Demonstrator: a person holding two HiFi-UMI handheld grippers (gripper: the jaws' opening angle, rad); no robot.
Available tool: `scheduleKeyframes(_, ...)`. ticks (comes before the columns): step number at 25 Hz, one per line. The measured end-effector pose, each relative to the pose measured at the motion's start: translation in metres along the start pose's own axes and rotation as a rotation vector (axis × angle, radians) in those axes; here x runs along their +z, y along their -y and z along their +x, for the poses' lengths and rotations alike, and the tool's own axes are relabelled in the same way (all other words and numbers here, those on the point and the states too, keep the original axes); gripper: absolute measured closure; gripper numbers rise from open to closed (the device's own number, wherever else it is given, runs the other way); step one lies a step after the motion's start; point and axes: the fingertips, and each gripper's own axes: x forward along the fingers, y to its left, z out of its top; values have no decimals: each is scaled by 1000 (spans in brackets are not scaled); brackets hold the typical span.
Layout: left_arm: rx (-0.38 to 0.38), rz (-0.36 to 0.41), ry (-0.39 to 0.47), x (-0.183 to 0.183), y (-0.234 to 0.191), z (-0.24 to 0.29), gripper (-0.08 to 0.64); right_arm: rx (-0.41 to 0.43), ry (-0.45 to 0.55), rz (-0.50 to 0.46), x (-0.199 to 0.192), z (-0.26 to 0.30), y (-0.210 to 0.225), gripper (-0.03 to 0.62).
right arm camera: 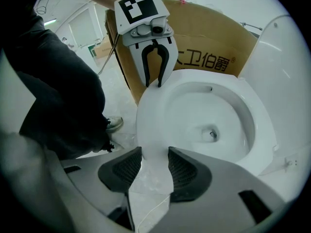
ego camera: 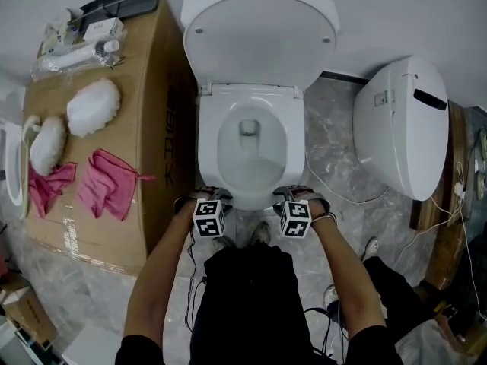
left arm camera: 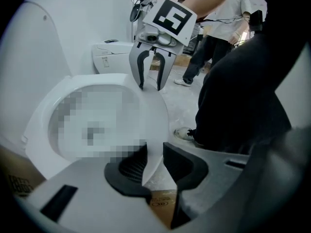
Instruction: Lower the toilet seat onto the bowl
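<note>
Head view showed left gripper [ego camera: 216,197] and right gripper [ego camera: 288,195] clamping the toilet seat [ego camera: 208,139]; slow, level lowering onto the bowl [ego camera: 262,163] seemed wisest.

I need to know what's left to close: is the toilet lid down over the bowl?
No, the lid stands upright behind the open bowl in the head view.

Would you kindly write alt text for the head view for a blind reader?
Seen from above, a person holds the left gripper and right gripper on the front edge of a white oval toilet seat lowered over the bowl, lid raised. A brown cardboard box with pink cloths stands left.
</note>
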Motion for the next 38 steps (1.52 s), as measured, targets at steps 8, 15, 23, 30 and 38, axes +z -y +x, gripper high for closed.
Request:
scheduleKeyframes(8, 125, -118, 13, 13, -8, -34, 462, -117, 56, 214, 18, -45, 19, 424)
scheduleKeyframes(15, 319, -354, 209, 79, -7, -166, 529, -325, 314, 629, 78, -196, 37, 550)
scheduleKeyframes(23, 648, -677, 480, 158, -10, -391, 551, -551, 702, 1040, 137, -431, 35, 565)
scheduleKeyframes(30, 885, -698, 666, 220, 12, -558, 551, -715, 884, 1034, 184, -579, 8, 565)
scheduleKeyframes(38, 940, -688, 811, 271, 61, -634, 551, -833, 1009, 951, 210, -676, -42, 565)
